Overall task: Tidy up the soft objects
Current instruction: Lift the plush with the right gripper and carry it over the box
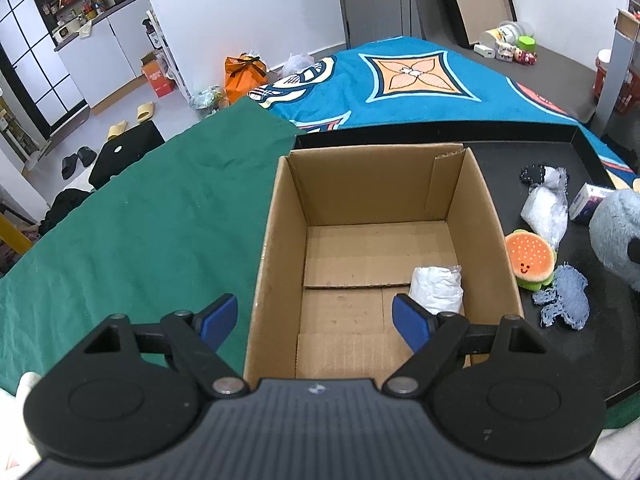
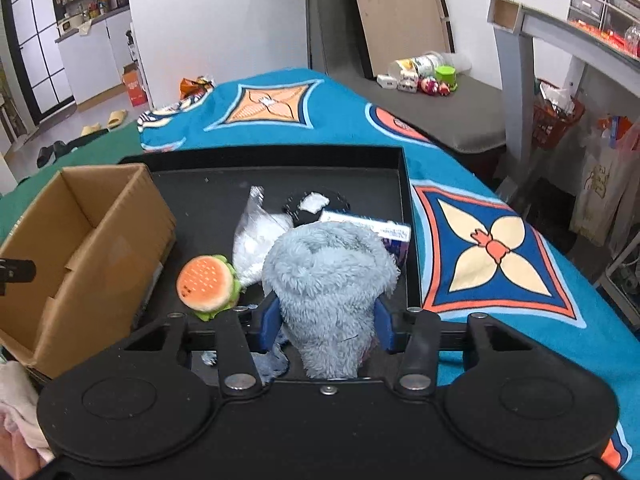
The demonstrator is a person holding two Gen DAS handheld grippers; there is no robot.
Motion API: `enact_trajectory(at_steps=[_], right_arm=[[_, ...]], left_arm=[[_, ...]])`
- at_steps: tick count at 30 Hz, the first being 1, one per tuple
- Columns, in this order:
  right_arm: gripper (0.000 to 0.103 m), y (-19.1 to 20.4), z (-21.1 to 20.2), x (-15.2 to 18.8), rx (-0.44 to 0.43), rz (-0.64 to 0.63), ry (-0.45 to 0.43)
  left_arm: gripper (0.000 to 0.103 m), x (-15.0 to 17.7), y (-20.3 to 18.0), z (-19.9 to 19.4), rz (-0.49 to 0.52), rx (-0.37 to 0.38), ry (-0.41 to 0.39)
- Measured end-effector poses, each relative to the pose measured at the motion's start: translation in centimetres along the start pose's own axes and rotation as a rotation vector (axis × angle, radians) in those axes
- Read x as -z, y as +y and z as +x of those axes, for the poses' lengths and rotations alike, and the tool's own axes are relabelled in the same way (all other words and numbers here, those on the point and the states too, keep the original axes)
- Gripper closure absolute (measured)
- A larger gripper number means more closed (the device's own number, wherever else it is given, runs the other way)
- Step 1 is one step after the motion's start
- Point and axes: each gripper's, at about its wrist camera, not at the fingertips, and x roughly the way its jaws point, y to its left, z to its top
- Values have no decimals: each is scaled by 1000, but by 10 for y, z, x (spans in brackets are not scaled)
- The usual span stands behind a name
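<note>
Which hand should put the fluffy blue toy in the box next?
The right. Its hand-held gripper is already squeezing the fluffy blue toy, beside the cardboard box. The left hand-held gripper is open and holds nothing.

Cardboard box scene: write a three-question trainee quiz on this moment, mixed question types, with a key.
1. True or false: the cardboard box is empty.
2. What is between the right gripper pads? A) burger plush B) fluffy blue-grey plush C) denim scrap
3. Fill in: the burger plush lies on the black ____.

Key: 1 false, a white wrapped bundle lies inside. 2 B, the fluffy blue-grey plush. 3 tray.
</note>
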Motion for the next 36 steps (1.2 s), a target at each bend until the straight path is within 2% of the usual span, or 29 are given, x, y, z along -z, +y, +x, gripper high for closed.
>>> enact_trajectory(at_steps=[8, 13, 18, 24, 34, 36], right_arm=[[57, 17, -18, -12, -26, -13, -70], [57, 30, -23, -17, -48, -30, -94], [57, 47, -28, -20, -80, -48, -112], [57, 68, -30, -26, -106, -67, -133], [57, 103, -33, -39, -147, -110, -172], [57, 109, -33, -39, -158, -112, -168]], left_arm=[[20, 3, 8, -7, -7, 32, -41], [26, 7, 16, -8, -31, 59, -45], [45, 11, 28, -4, -91, 84, -25], [62, 16, 39, 0, -136, 108, -10], [75, 24, 50, 5, -172, 125, 10], [82, 26, 54, 5, -185, 127, 13]])
